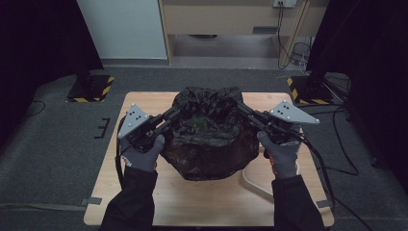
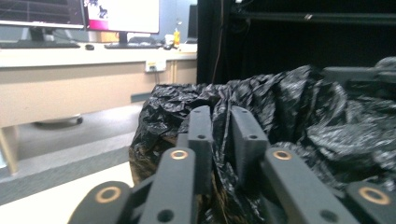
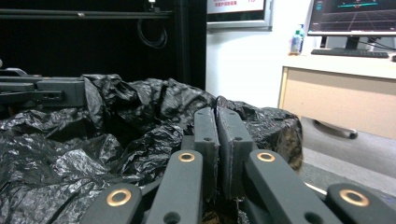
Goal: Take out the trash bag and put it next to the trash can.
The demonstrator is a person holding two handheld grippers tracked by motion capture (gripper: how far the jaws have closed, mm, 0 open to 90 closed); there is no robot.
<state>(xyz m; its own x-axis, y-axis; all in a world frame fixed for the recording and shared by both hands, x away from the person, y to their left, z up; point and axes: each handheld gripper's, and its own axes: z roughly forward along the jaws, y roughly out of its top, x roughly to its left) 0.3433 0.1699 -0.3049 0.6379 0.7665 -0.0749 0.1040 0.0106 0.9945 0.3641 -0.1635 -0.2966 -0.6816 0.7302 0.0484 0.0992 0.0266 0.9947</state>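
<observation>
Wooden table (image 1: 144, 103) under everything; pale top, dark carpet round it. Black bin bag (image 1: 211, 144) is the biggest thing on it, sat mid-table, crumpled and glossy, mouth gaping upward; it lies right between the two claws, each claw on one side of the rim. Something green (image 1: 196, 124) inside the bag, just past the left claw's tips, too dim to say what.

Left gripper (image 1: 174, 115) comes in from the bag's left side, held by a gloved hand (image 1: 144, 154); in the left gripper view its jaws are drawn close with a fold of the bag's rim (image 2: 219, 112) pinched between them. Right gripper (image 1: 244, 113) mirrors it on the bag's right side, gloved hand (image 1: 281, 156) behind it; in the right gripper view the jaws are pressed together on a thin edge of plastic (image 3: 216, 100). Each gripper view also shows the other claw across the bag's mouth.

White cable (image 1: 252, 183) loops on the table behind and below the right claw, beside the bag's base.
</observation>
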